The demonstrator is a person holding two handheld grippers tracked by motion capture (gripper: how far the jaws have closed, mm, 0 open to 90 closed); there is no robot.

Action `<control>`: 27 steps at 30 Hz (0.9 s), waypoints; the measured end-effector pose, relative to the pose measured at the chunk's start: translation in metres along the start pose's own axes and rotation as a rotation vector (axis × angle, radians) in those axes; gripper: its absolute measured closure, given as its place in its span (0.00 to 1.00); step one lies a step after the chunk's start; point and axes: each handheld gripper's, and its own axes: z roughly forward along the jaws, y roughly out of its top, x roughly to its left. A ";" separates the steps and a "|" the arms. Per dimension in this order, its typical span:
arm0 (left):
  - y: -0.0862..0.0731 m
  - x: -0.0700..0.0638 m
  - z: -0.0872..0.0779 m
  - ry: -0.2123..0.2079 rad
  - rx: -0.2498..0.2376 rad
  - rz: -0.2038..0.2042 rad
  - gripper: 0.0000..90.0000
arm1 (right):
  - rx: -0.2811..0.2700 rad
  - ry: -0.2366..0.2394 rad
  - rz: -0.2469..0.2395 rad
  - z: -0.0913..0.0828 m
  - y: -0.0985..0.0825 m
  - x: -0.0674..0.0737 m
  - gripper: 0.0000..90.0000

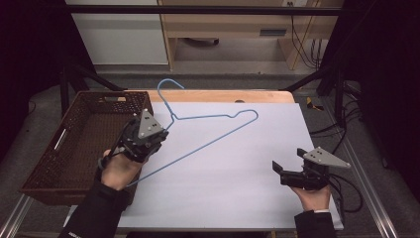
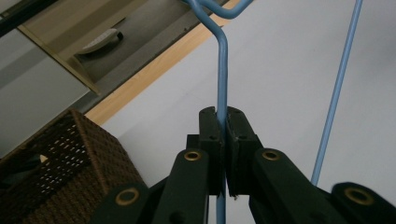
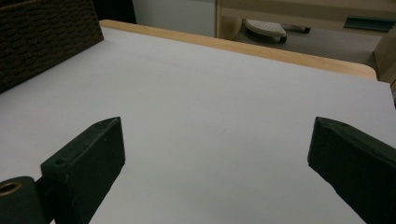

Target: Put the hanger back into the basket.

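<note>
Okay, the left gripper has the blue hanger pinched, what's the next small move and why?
Probably swing the left gripper, whose jaws are shut on the wire of the blue hanger, leftward toward the brown wicker basket beside it. The basket looks like the only container, and the right gripper sits open and apart on the white sheet, so it isn't needed yet.

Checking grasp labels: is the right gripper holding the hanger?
No: in the right gripper view the right gripper is open over bare sheet, while the left gripper clamps the blue hanger.
</note>
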 end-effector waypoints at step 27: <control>-0.026 0.081 -0.059 0.160 -0.029 -0.120 0.96 | -0.032 -0.004 -0.018 -0.001 0.000 0.002 0.01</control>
